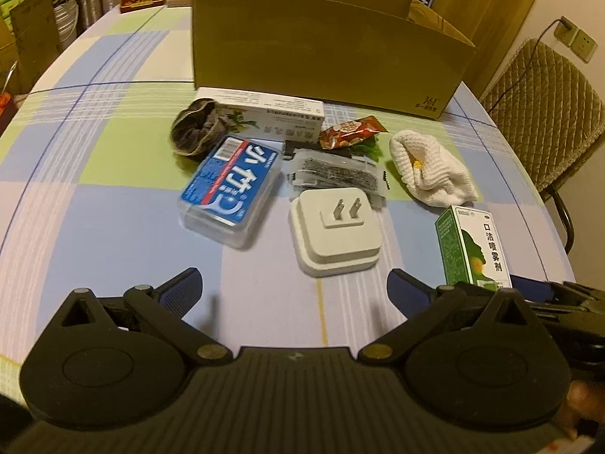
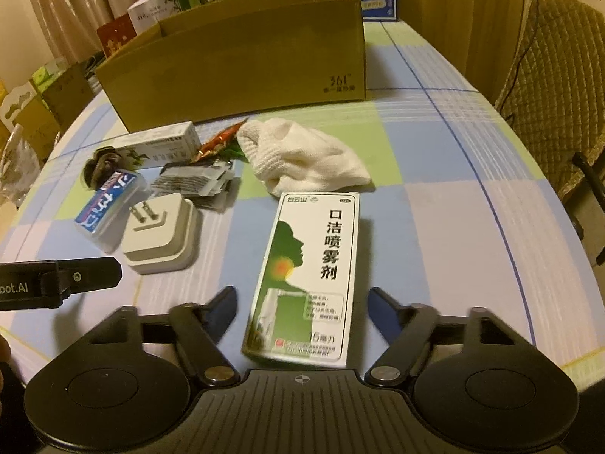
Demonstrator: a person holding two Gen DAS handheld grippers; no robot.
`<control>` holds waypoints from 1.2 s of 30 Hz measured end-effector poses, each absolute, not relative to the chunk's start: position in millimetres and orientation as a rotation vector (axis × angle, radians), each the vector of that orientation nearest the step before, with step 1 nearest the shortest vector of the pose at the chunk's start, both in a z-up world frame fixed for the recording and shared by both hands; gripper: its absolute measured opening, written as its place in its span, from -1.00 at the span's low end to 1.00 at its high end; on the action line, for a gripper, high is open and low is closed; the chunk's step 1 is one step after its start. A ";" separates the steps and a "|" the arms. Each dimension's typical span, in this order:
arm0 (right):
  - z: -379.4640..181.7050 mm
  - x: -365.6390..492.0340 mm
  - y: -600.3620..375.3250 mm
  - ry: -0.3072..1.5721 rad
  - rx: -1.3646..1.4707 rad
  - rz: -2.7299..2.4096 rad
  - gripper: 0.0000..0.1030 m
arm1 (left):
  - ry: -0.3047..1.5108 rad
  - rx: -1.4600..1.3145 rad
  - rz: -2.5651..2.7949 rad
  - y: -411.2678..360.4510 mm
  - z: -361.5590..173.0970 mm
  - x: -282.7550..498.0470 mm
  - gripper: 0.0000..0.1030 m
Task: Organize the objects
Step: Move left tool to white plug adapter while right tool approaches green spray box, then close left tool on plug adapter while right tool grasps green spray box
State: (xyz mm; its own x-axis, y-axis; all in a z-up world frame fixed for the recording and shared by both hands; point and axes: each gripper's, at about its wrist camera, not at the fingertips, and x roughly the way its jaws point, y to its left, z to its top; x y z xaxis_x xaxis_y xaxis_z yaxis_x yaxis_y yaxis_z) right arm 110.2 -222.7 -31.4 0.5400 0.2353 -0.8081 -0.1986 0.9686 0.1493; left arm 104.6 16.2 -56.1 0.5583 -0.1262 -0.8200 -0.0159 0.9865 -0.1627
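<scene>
Reading "口洁喷雾剂", the spray box (image 2: 306, 283) is lying between the right gripper (image 2: 302, 302)'s spread fingers; left gripper (image 1: 295, 283) is gaping, empty.

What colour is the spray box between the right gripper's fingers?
White and green, with black lettering, on the spray box; clearest in the right wrist view.

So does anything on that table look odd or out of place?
Nothing is spilled or visibly broken. The white plug adapter lies on its back, prongs pointing up, and the white cloth is crumpled. Everything sits loose in front of the cardboard box.
</scene>
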 end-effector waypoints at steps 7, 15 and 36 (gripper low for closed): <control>-32.4 130.3 -227.4 0.961 0.029 0.250 0.04 | 0.965 -0.163 -0.108 3.7 -65.4 123.5 0.98; -32.6 134.2 -231.6 0.955 0.025 0.236 0.04 | 0.942 -0.107 -0.124 -16.1 -80.9 148.6 0.73; -43.2 141.3 -222.2 0.929 -0.067 0.244 0.02 | 0.937 -0.017 -0.172 -18.9 -87.0 145.7 0.22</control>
State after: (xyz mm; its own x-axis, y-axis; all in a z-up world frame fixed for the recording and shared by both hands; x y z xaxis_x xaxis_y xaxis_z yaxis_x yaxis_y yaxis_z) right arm 141.3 -222.2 -43.2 0.5731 0.1789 -0.7997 -0.2367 0.9704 0.0475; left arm 145.7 -18.9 -87.0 0.5798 -0.1544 -0.8000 0.1401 0.9862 -0.0888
